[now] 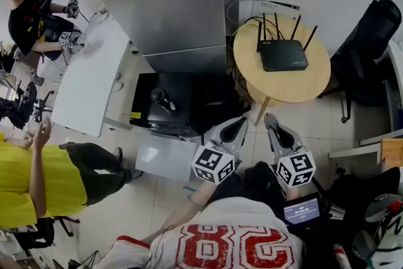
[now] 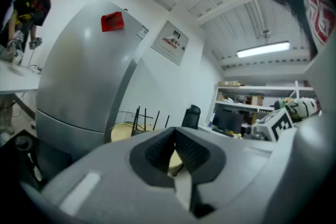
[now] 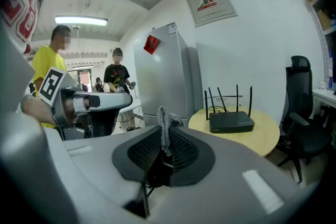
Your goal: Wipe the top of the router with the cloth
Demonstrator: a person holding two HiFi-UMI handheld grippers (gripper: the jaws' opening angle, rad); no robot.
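Note:
A black router (image 1: 283,55) with several upright antennas sits on a round wooden table (image 1: 308,85). The right gripper view shows the router (image 3: 231,122) ahead and to the right, well beyond the jaws. My right gripper (image 1: 271,118) (image 3: 163,134) is shut on a grey cloth (image 3: 164,119), a bunch of which pokes up past the pads. My left gripper (image 1: 242,121) (image 2: 174,134) hangs beside it, short of the table's near edge, shut with nothing in it. From the left gripper only the router's antennas (image 2: 140,117) show above the table (image 2: 122,131).
A tall grey fridge (image 1: 182,3) stands left of the table, with a low black cabinet (image 1: 160,104) before it. A black office chair (image 1: 368,41) is on the right. A white table (image 1: 88,79) and two people (image 1: 28,9) are far left.

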